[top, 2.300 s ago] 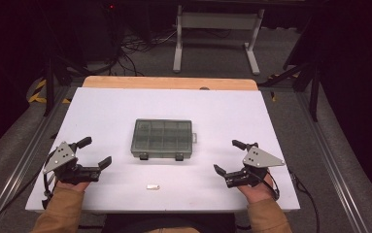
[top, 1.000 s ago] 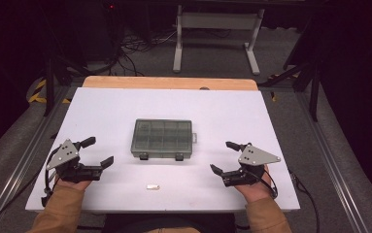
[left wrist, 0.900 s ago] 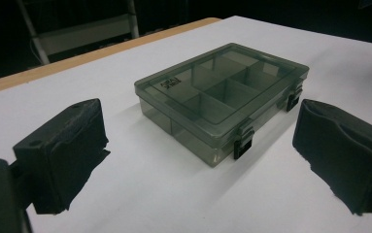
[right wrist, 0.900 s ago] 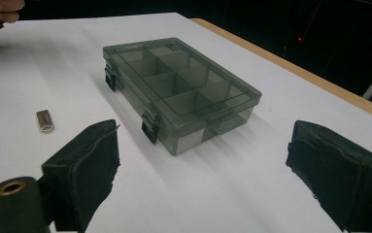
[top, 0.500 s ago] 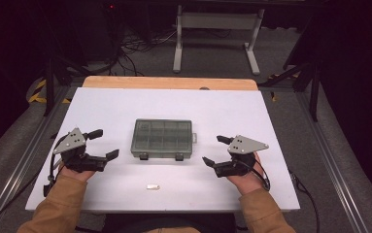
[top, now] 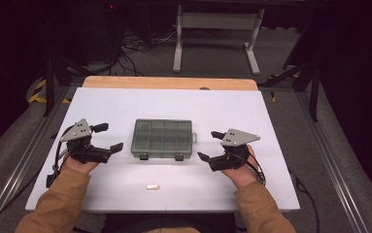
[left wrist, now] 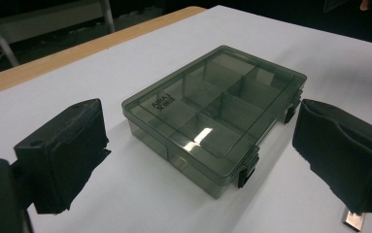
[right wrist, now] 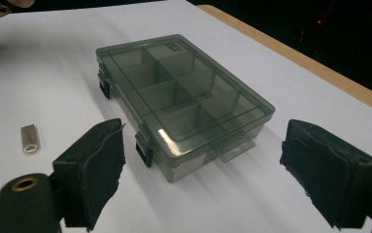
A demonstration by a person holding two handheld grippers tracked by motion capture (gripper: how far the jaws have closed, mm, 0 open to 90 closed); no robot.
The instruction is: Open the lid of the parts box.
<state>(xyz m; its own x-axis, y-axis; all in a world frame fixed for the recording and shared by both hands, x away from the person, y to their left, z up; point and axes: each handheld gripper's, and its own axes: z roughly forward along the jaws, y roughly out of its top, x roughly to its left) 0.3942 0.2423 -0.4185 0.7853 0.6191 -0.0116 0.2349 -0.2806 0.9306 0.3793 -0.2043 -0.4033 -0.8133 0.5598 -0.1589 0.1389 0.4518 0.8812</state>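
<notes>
Both my grippers have come in from the table's outer edges toward the middle since the earlier frames, and they now flank the box. On the left, the left gripper (top: 107, 137) sits just beside the compartment box (top: 162, 138), jaws spread wide and holding nothing; its own view shows the box's short end square between the pads. The box lies closed near the centre of the white table (top: 125, 102), its long axis running left to right, latches facing me. A small metal piece (top: 152, 186) lies apart, nearer my edge (untouched). On the right, the right gripper (top: 211, 145) is also spread and empty, near the other short end with its pull tab (right wrist: 234, 150). I judge both about equally near, so each short end lies straight ahead of a gripper. The box itself has not shifted.
</notes>
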